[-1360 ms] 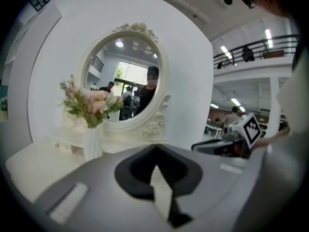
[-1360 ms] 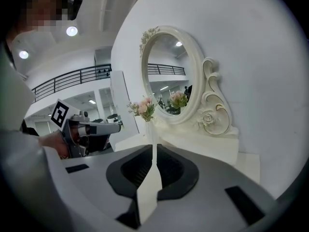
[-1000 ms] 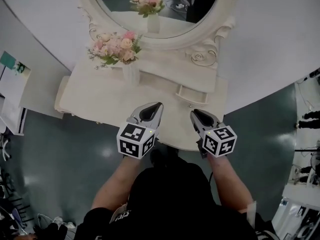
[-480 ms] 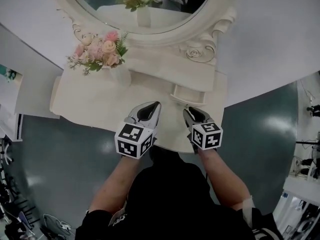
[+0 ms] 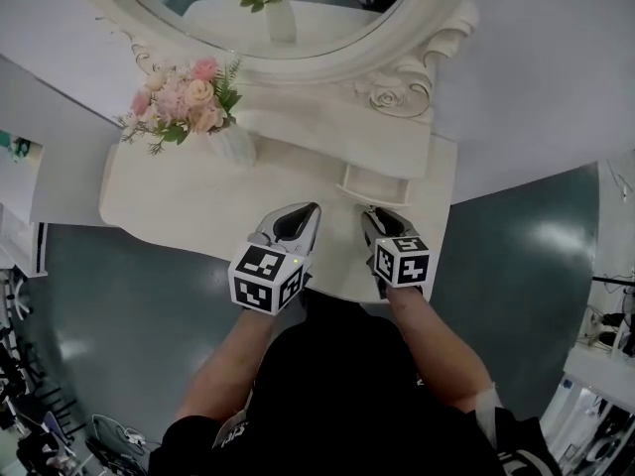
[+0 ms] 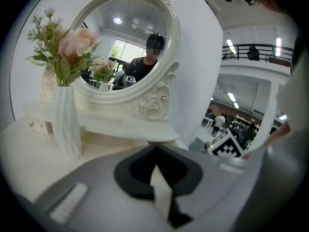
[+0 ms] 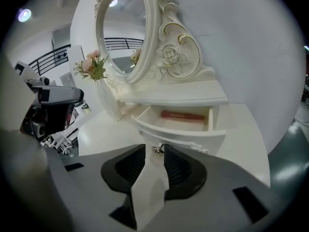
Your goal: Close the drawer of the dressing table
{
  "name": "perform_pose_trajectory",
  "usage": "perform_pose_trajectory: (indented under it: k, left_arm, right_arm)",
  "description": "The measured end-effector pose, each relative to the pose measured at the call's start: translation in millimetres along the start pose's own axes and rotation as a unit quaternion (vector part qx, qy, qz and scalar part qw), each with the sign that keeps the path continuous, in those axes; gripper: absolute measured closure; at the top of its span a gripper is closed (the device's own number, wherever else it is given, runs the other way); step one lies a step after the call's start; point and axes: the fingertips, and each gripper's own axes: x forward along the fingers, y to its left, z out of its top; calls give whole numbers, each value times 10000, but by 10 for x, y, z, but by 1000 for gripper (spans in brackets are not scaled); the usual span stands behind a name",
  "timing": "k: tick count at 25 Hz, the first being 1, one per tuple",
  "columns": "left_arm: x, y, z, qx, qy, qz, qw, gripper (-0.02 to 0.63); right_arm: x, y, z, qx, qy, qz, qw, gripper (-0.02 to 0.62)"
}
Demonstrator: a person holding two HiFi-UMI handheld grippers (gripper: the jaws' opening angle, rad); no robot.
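Drawer (image 7: pixel 183 138) of the white dressing table (image 5: pixel 189 201) stands pulled out on the table's right side, under the low shelf below the carved frame of the oval mirror (image 6: pixel 123 42). A slim red object (image 7: pixel 182 115) lies along the back of its tray. The right gripper (image 7: pixel 154 151) points down at the drawer front. Its jaws are opening, with a narrow gap between them. The small metal knob (image 7: pixel 157 149) sits in that gap at the tips, and the pads do not appear to press on it. In the head view this gripper is just in front of the open drawer, over the table's front edge. The left gripper (image 6: pixel 155 149) hangs just beside it, to its left, above the tabletop. Its jaws are together at the tips with nothing between them. A ribbed white vase (image 6: pixel 65 120) of pink flowers (image 5: pixel 184 97) stands on the left part of the tabletop, well apart from both grippers.
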Motion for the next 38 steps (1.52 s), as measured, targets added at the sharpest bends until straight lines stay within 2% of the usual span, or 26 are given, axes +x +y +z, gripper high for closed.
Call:
perform_pose_trajectory:
  k: [4,7,14,38]
  left_arm:
    - [42,-13,-17,-42,47,-17,10000,597]
    - [59,-20,-13,-75,59,-17,10000,597]
    - [44,16,-29,-122,52,46,9999,597]
    - [132,157,65,-177,44,119,9998,597]
  right_arm:
    - [76,-17,-54,127,71,38,9999,480]
    - [106,-46,-88,172,82,9,9998,507]
    - [116,-63,-98,-50,185,107,9998,525]
    - [240,-233,257,-46,-12,8,10000,526]
